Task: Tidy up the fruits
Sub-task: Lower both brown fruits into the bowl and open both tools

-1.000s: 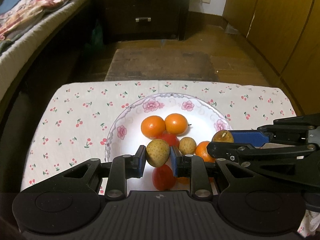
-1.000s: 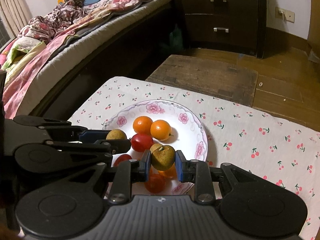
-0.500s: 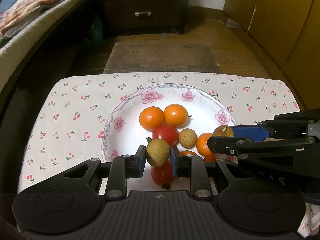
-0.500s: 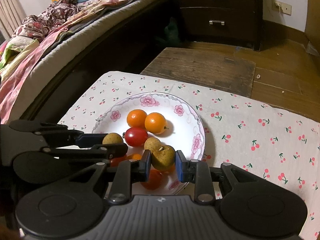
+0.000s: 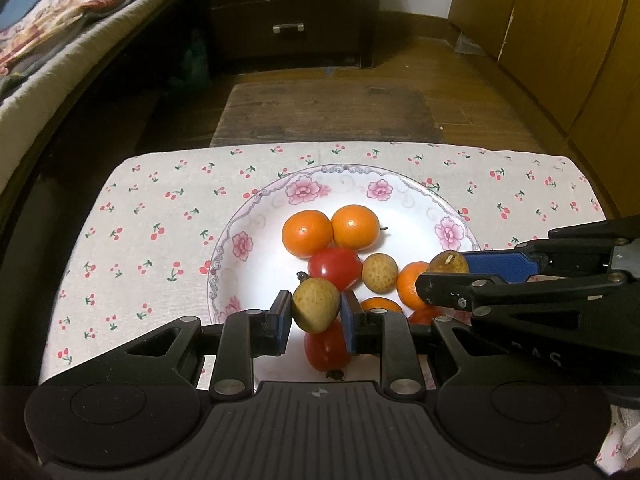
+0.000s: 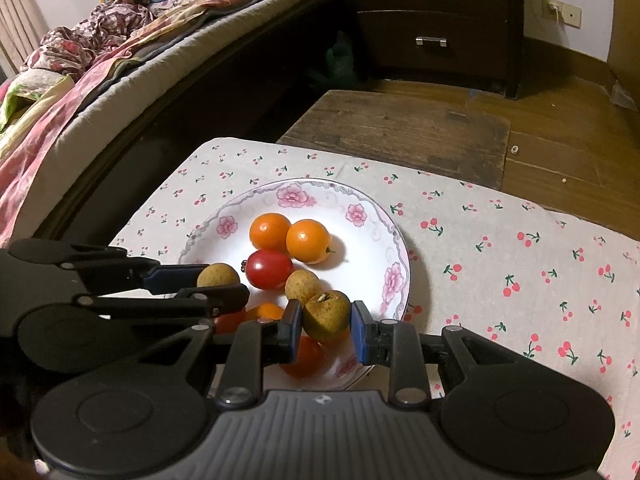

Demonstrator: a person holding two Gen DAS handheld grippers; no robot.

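A white flowered plate [image 5: 240,216] [image 6: 384,216] on a cherry-print cloth holds two oranges [image 5: 308,233] [image 6: 270,232], a red tomato [image 5: 335,268] [image 6: 268,269], a loose longan [image 5: 380,272] [image 6: 302,282] and more fruit partly hidden under the grippers. My left gripper [image 5: 316,312] [image 6: 222,280] is shut on a tan longan [image 5: 316,304] [image 6: 218,276] just above the plate's near side. My right gripper [image 6: 326,320] [image 5: 442,272] is shut on another longan [image 6: 326,316] [image 5: 448,263] beside it, over the plate's right part.
The cloth-covered table [image 5: 140,220] [image 6: 520,260] ends close behind the plate. Beyond it lies a low wooden board [image 5: 328,108]. A bed [image 6: 100,80] runs along the left, a dark drawer chest [image 5: 288,12] stands at the back, and wooden cupboards [image 5: 560,40] line the right.
Both grippers have stayed shut on their longans. The views have shifted only slightly, so the red tomato now shows clear behind the left gripper's longan.
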